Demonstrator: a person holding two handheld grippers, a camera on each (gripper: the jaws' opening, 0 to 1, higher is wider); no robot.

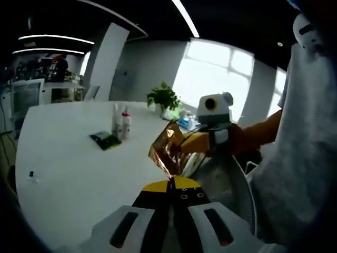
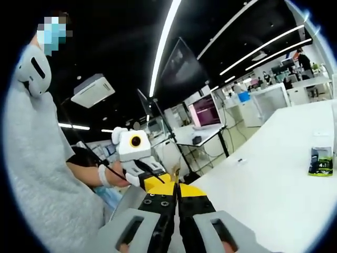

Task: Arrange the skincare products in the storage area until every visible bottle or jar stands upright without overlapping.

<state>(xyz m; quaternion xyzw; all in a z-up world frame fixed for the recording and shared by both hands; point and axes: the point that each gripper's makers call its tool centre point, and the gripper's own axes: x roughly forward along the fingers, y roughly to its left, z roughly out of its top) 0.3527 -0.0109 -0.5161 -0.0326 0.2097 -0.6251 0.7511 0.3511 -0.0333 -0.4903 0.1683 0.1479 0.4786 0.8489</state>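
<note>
In the left gripper view the left gripper (image 1: 171,184) sits at the bottom centre, its fingers pressed together with nothing between them. Right of centre the right gripper (image 1: 181,145) comes in from the right, and a crumpled gold foil bag (image 1: 167,147) hangs at its tips; the fingers appear clamped on the bag's edge. The bag hangs over the near edge of the white tabletop (image 1: 68,158).

Further back, just left of centre, 2 or 3 small white bottles (image 1: 121,124) stand upright and close together; whether they touch cannot be told. A flat green packet (image 1: 105,140) lies just beside them, lower left. A tiny item (image 1: 31,175) sits alone at the far left, too small to identify. A potted plant (image 1: 164,99) stands behind.

In the right gripper view the right gripper (image 2: 176,185) is at the bottom centre, with the left gripper (image 2: 152,182) touching or nearly touching it, both off the tabletop's edge.

Judging by this, the bottles already stand; the packet and the bag are not yet placed, so arranging remains.
</note>
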